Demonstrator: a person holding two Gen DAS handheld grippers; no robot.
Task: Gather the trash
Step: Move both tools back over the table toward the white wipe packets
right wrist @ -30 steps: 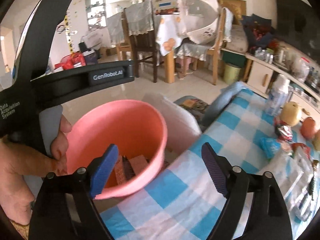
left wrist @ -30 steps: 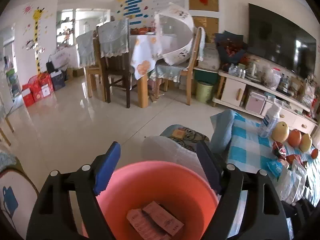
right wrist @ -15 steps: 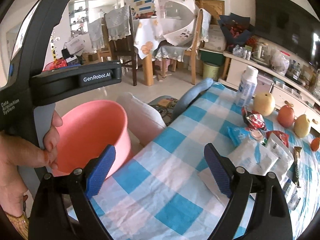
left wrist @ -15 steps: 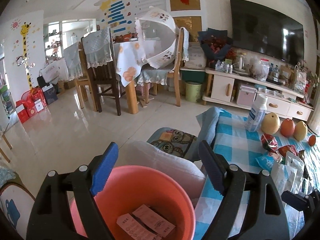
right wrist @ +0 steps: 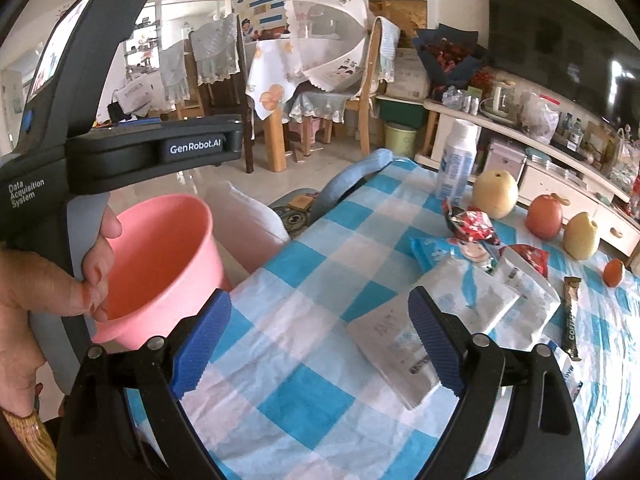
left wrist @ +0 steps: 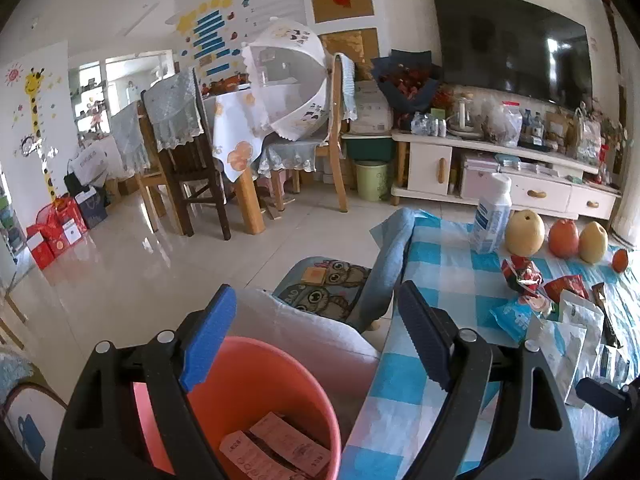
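A pink bucket (left wrist: 276, 396) sits below my open left gripper (left wrist: 316, 340), left of the table; pink paper wrappers (left wrist: 276, 450) lie in it. The bucket also shows at the left of the right wrist view (right wrist: 160, 256). My right gripper (right wrist: 320, 344) is open and empty above the blue checked tablecloth (right wrist: 304, 264). White packets (right wrist: 448, 312), a red snack wrapper (right wrist: 472, 220), a blue packet (right wrist: 432, 250) and a brown stick sachet (right wrist: 570, 328) lie on the cloth to its right. The same litter shows at the right of the left wrist view (left wrist: 560, 316).
A white bottle (right wrist: 456, 160), two pears (right wrist: 496, 194), an orange-red fruit (right wrist: 544, 216) and a small orange (right wrist: 614, 272) stand at the table's far side. A white cushion (left wrist: 304, 328) and an owl seat pad (left wrist: 324, 284) lie beside the bucket. Dining chairs (left wrist: 180, 168) and a TV cabinet (left wrist: 500, 176) stand beyond.
My right gripper has swung right, from over the bucket to over the tablecloth and the packets. My left gripper has drawn back a little; the bucket sits lower and further left in its view.
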